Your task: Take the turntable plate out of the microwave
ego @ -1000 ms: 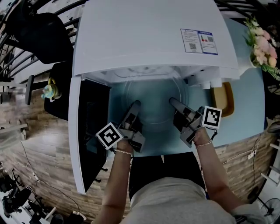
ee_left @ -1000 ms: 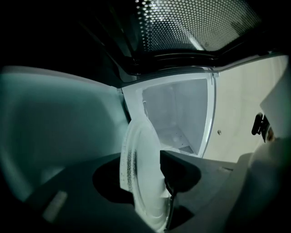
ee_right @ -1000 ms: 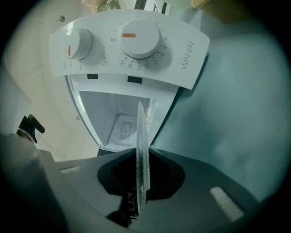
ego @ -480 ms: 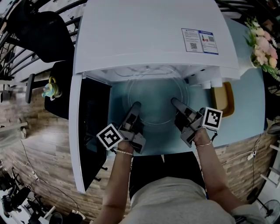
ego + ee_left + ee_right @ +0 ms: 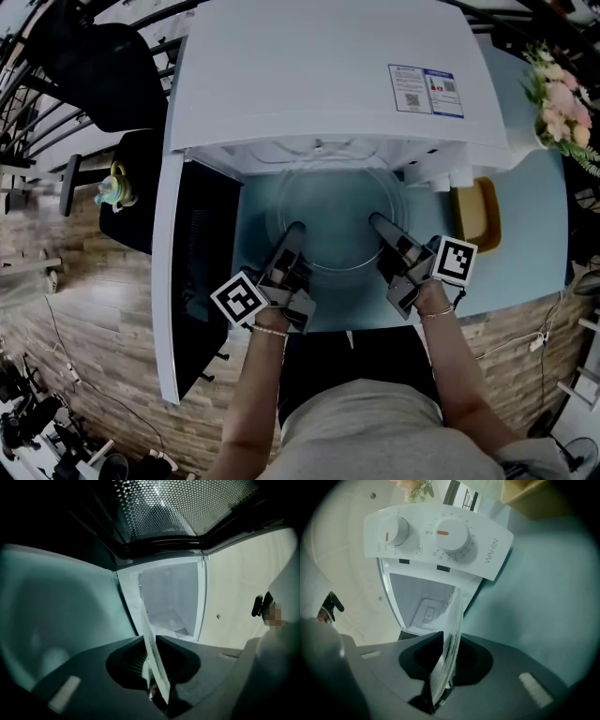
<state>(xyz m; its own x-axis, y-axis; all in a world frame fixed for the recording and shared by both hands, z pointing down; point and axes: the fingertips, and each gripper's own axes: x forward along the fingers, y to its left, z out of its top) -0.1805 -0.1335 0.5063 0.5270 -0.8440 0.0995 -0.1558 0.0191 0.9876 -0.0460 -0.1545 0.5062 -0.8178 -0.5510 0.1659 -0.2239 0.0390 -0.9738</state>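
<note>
The clear glass turntable plate (image 5: pixel 336 216) hangs in front of the open white microwave (image 5: pixel 328 75), most of it out over the teal table (image 5: pixel 525 234). My left gripper (image 5: pixel 293 231) is shut on the plate's near-left rim and my right gripper (image 5: pixel 378 223) is shut on its near-right rim. In the left gripper view the plate's edge (image 5: pixel 152 653) runs between the jaws, with the lit microwave cavity (image 5: pixel 171 597) behind. In the right gripper view the plate's edge (image 5: pixel 449 644) is pinched likewise, below the control panel (image 5: pixel 436 538) with two knobs.
The microwave door (image 5: pixel 192 281) stands open to the left, close to my left arm. A tan wooden board (image 5: pixel 476 214) lies on the table at the right of the microwave. Pink flowers (image 5: pixel 561 98) stand at the far right. A dark chair (image 5: pixel 94 66) is at the back left.
Both grippers have drawn the plate toward me, so more of it is out of the microwave cavity. The grips have not changed.
</note>
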